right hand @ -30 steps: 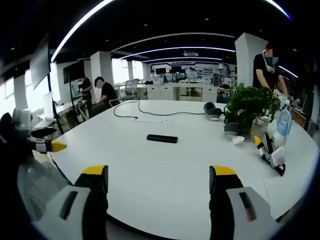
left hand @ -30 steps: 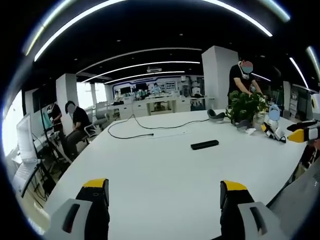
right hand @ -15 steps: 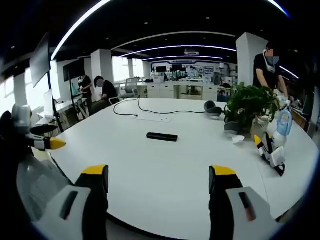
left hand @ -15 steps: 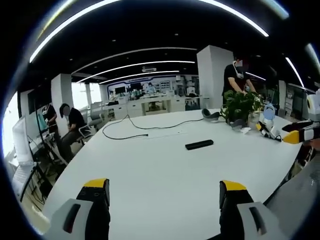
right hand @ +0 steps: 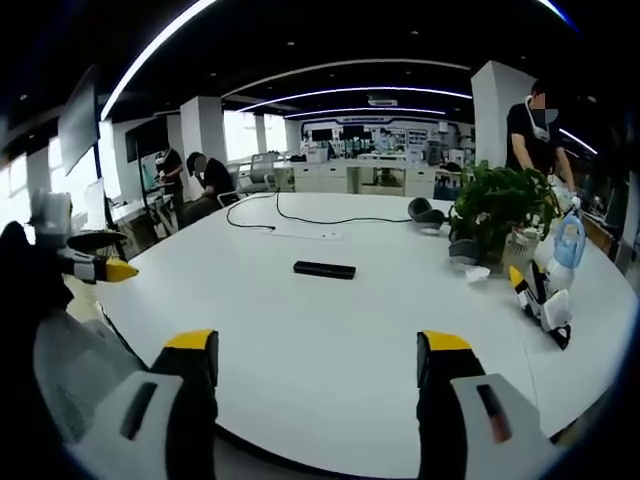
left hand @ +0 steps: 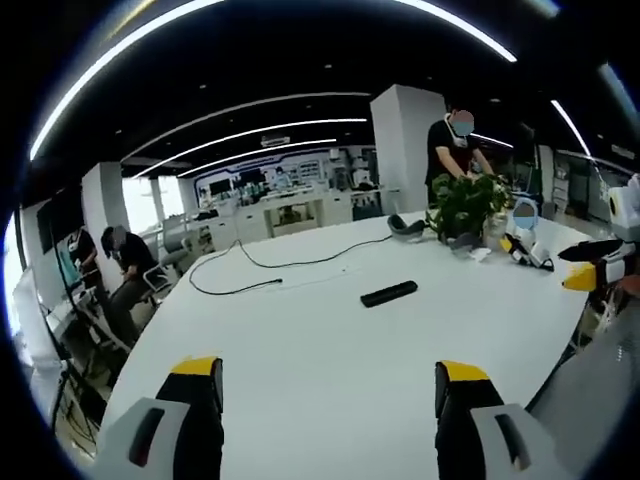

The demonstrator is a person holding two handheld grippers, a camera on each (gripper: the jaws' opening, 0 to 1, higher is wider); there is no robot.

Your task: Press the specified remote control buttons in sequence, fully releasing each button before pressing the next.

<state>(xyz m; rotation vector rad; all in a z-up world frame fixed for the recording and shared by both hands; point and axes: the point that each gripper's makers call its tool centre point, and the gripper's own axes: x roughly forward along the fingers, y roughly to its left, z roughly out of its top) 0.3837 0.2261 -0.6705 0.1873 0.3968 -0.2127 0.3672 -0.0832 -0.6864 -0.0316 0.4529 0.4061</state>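
Note:
A slim black remote control point(left hand: 389, 293) lies flat near the middle of the big white table point(left hand: 320, 350); in the right gripper view the remote point(right hand: 324, 269) sits far ahead of the jaws. My left gripper point(left hand: 330, 385) stands open over the table's near edge, nothing between its yellow-tipped jaws. Likewise open and empty is my right gripper point(right hand: 315, 360), well short of the remote. The right gripper's yellow tip point(left hand: 585, 275) pokes in at the far right of the left gripper view, and the left gripper's tip point(right hand: 105, 270) shows at the left of the right gripper view.
A potted plant point(right hand: 500, 205) stands at the table's right, with a headset point(right hand: 428, 217), a spray bottle point(right hand: 566, 240) and a spare gripper point(right hand: 540, 305) near it. A black cable point(right hand: 300, 222) trails across the far side. A standing person point(right hand: 530, 125) and seated people point(right hand: 205, 180) are beyond.
The left gripper view has swung and tilted, so the remote and plant sit further left and lower. The right gripper view is almost unchanged. Both grippers stay open.

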